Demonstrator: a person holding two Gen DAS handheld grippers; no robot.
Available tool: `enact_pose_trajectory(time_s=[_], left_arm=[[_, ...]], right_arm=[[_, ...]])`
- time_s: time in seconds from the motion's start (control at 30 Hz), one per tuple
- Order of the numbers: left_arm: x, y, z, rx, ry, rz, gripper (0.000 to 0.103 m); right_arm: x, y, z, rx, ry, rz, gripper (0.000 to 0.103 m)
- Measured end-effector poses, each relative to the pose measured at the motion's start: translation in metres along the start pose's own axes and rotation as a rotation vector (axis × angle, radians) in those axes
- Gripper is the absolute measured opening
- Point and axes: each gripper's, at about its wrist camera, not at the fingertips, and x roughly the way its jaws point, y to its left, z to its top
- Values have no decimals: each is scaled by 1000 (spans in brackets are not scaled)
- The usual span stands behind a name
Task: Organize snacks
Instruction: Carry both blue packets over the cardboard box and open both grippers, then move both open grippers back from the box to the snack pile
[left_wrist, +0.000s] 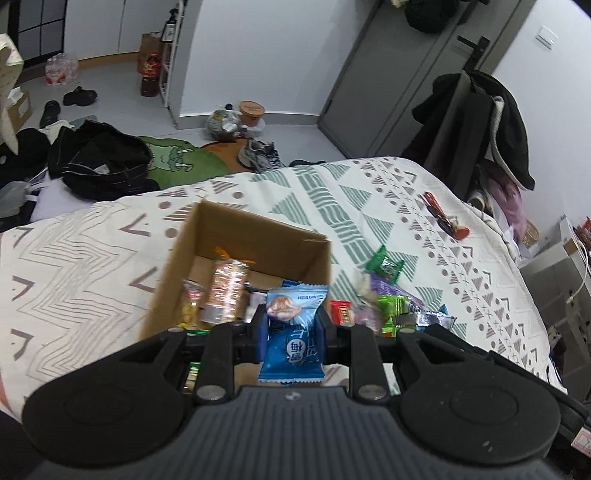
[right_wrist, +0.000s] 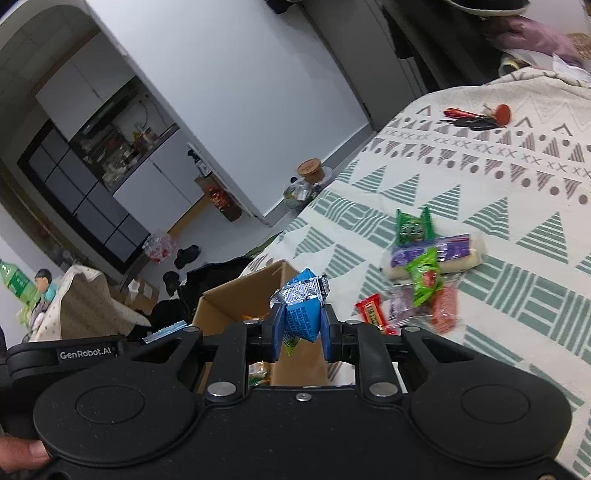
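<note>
Blue "梅" packet (left_wrist: 291, 332) clamped in left jaws; right jaws, beside "GenRobot.AI" lettering (right_wrist: 85, 353), grip blue-silver packet (right_wrist: 301, 306).

Left gripper (left_wrist: 293, 326) clamps blue snack packet (left_wrist: 293, 332) above cardboard box (left_wrist: 258, 236); loose snacks (left_wrist: 391, 299) beside box on patterned bedspread (left_wrist: 92, 258).

Left wrist view: your camera sits behind the left hand-held gripper (left_wrist: 294, 325), looking down and forward along its fingers, close over the cardboard box (left_wrist: 207, 236) on the bed (left_wrist: 92, 236), with the door (left_wrist: 391, 74) beyond.

Right wrist view: yours rides behind the right hand-held gripper (right_wrist: 301, 330), rolled sideways, close above the same box (right_wrist: 236, 295).

Shared: box, bedspread, loose snacks (right_wrist: 424, 273), keys (right_wrist: 476, 118).
</note>
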Motion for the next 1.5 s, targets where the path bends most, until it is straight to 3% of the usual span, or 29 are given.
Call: enact_pose_trajectory(time_s=[0.57, 0.8, 0.97, 1.23, 1.37, 1.5], left_arm=[[15, 56, -6, -72, 78, 12, 25], [14, 65, -5, -91, 92, -40, 29], [7, 70, -1, -92, 75, -42, 45], [-5, 73, 4, -75, 46, -25, 75], [-12, 74, 3, -64, 34, -20, 80], [-20, 74, 3, -57, 19, -19, 86]], right_arm=[[17, 43, -16, -96, 54, -3, 20], [23, 55, -22, -116, 81, -15, 20], [25, 64, -27, -130, 97, -22, 21], [16, 66, -24, -123, 85, -44, 30], [8, 64, -23, -122, 55, -74, 45], [2, 59, -21, -113, 40, -102, 49]])
